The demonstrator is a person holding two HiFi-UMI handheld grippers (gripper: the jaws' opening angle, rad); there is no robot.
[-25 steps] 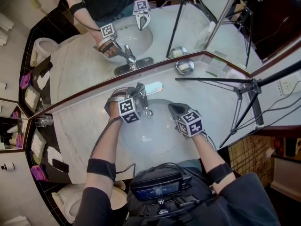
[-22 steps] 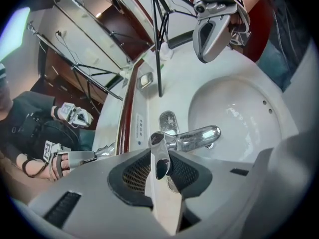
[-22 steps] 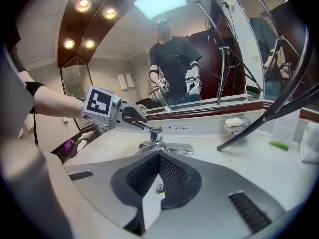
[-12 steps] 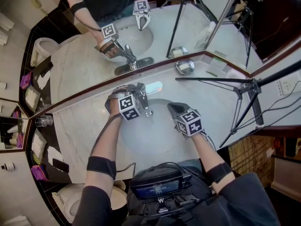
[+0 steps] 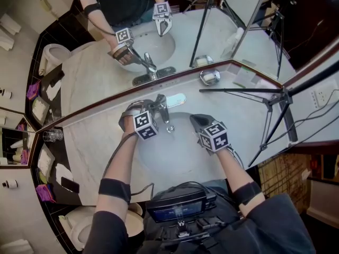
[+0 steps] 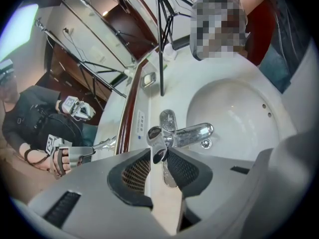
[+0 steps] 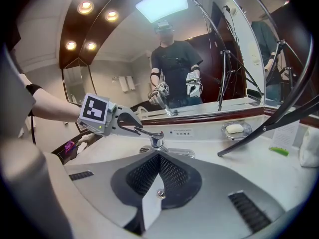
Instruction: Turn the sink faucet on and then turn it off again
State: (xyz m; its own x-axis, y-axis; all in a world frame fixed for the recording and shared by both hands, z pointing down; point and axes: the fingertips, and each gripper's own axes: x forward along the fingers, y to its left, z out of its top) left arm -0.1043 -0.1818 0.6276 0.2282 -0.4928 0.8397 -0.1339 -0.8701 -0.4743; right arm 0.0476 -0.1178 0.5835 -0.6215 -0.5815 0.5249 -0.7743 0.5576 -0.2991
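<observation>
Left claw point(image 6: 160, 157) clamped on faucet handle point(image 6: 155, 135), right claw point(image 7: 158, 156) pressed together, empty, over sink point(image 5: 177, 155)

Noted chrome single-lever sink faucet point(image 5: 163, 111) upright at far rim of white oval basin point(image 5: 177, 155); spout over bowl, lever pointing left.

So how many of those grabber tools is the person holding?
2. The left gripper is clamped on the faucet handle; the right gripper hangs shut over the sink. Those in the mirror are only reflections.
</observation>
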